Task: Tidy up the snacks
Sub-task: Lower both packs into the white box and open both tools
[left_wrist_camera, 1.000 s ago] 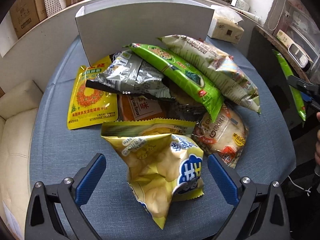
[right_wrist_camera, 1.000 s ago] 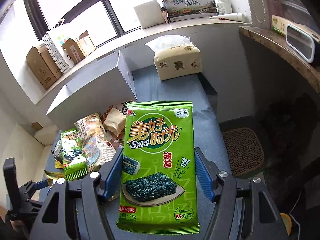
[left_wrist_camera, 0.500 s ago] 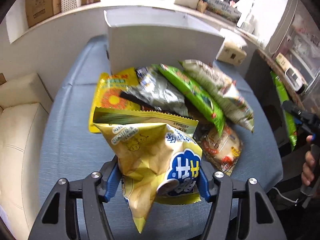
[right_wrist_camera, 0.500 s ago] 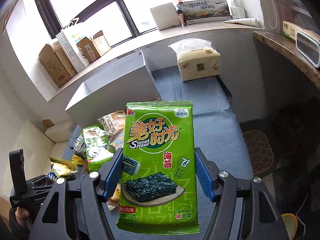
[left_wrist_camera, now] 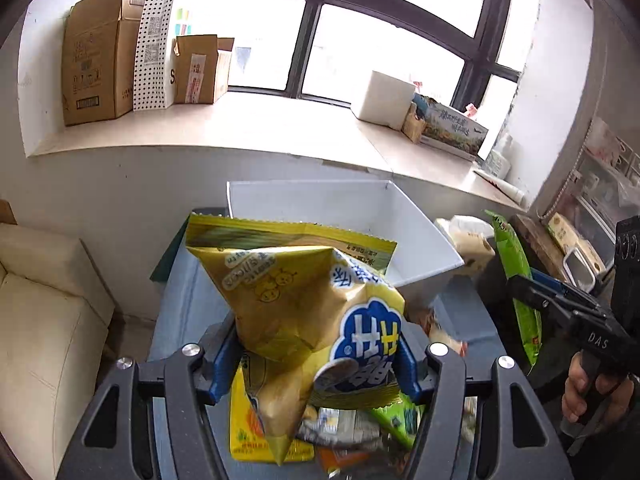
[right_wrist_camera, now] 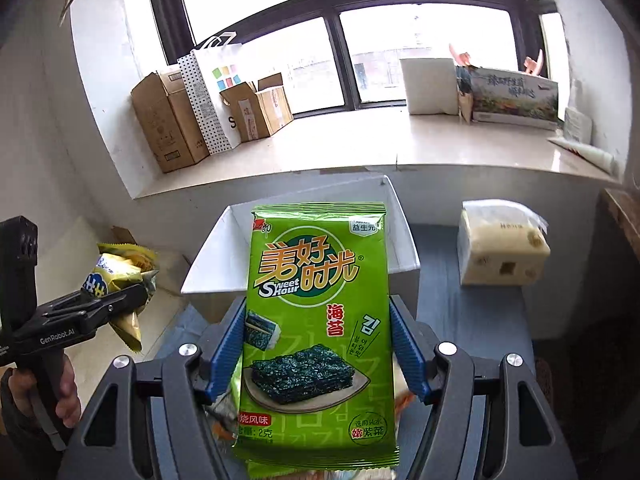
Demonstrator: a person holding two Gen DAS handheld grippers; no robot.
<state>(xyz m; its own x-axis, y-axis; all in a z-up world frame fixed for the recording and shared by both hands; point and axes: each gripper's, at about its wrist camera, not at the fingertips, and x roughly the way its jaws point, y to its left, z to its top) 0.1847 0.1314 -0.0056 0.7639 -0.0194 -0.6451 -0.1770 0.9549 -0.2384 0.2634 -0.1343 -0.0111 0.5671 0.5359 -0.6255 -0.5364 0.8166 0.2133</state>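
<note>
My left gripper (left_wrist_camera: 316, 364) is shut on a puffy yellow chip bag (left_wrist_camera: 296, 304) and holds it in the air before the white box (left_wrist_camera: 416, 236). My right gripper (right_wrist_camera: 320, 352) is shut on a flat green seaweed packet (right_wrist_camera: 316, 320), also raised in front of the white box (right_wrist_camera: 208, 268). The box is open at the top, and the part of its inside that shows holds nothing. Below the yellow bag lie the remaining snack bags (left_wrist_camera: 352, 428), mostly hidden. Each wrist view shows the other gripper at its edge: the right gripper (left_wrist_camera: 524, 288) with its green packet (left_wrist_camera: 516, 280), the left gripper (right_wrist_camera: 132, 296) with its yellow bag (right_wrist_camera: 120, 276).
The snacks lie on a blue-grey cushion (left_wrist_camera: 184, 312). A tissue pack (right_wrist_camera: 500, 248) sits right of the box. A cream sofa (left_wrist_camera: 44, 320) stands at the left. Cardboard boxes (left_wrist_camera: 96, 68) and a printed carton (right_wrist_camera: 512, 96) line the window sill. A person's hand (left_wrist_camera: 580, 392) grips the right handle.
My left gripper closed on the yellow chip bag and lifted it off the pile toward the white box. My right gripper rose and swung left with the green packet, now facing the box.
</note>
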